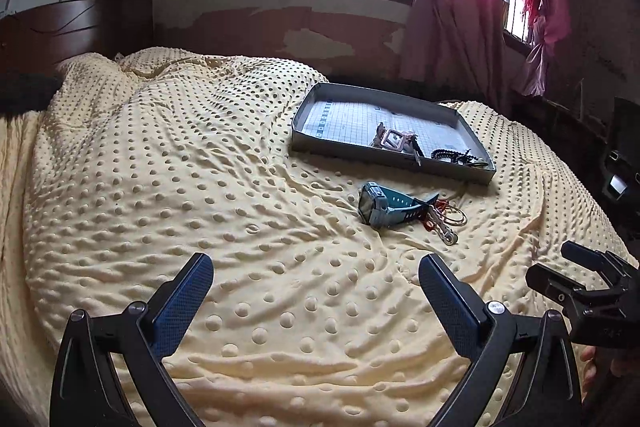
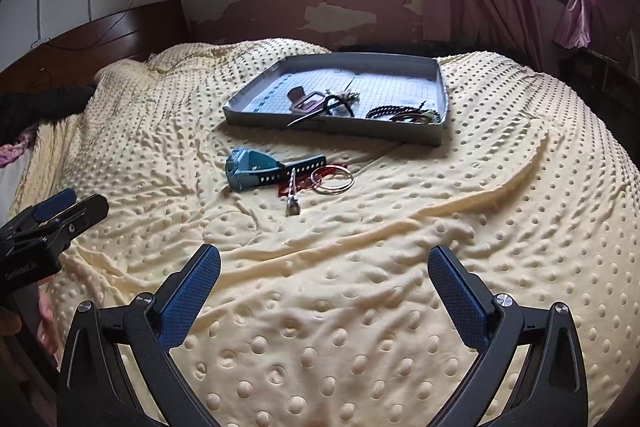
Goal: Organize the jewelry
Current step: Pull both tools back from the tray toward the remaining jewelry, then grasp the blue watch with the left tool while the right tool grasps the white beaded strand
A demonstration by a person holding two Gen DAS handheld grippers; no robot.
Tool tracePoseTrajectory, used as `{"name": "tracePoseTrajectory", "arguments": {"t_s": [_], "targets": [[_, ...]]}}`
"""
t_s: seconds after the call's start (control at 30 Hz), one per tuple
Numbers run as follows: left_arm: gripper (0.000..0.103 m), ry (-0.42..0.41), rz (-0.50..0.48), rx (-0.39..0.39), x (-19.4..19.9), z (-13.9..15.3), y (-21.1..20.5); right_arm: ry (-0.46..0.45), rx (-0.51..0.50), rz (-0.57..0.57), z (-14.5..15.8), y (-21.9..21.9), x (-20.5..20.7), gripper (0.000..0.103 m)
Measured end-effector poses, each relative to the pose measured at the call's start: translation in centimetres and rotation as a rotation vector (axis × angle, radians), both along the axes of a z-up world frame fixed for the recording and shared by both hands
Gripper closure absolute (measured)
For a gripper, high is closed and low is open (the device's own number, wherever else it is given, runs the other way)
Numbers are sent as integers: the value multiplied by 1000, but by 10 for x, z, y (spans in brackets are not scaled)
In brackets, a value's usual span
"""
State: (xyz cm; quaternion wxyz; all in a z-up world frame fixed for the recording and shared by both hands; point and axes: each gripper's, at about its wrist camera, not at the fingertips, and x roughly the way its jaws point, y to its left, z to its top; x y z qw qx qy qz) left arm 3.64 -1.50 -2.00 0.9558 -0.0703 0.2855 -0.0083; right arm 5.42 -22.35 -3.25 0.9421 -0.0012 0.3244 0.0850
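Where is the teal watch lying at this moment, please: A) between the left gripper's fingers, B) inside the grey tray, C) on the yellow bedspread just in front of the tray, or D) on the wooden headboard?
C: the teal watch lies on the yellow bedspread beside the thin bangles, outside the grey tray, with both grippers open and empty.

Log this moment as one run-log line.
left gripper: open, empty | right gripper: open, empty | teal watch, rings: on bedspread | tray: partly filled
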Motion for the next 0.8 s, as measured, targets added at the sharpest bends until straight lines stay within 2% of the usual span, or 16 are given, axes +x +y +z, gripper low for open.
{"name": "tracePoseTrajectory", "arguments": {"t_s": [0.13, 0.3, 0.43, 0.57, 0.63, 0.7, 0.8], "targets": [[0, 6, 10, -40, 12, 0, 6, 25, -18, 22, -2, 4, 5, 1], [0, 38, -39, -102, 47, -1, 10, 77, 16, 89, -6, 4, 21, 1], [0, 79, -81, -174, 72, -8, 10, 66, -41, 138, -5, 10, 37, 1], [11, 127, -114, -231, 96, -16, 4, 55, -56, 183, -5, 13, 50, 2], [12, 147, -134, -254, 109, -21, -1, 61, -63, 203, -8, 15, 57, 12], [14, 161, -156, -275, 119, -25, -5, 92, -43, 213, -14, 14, 64, 30], [20, 176, -190, -297, 131, -31, -13, 141, -2, 216, -24, 14, 73, 33]]}}
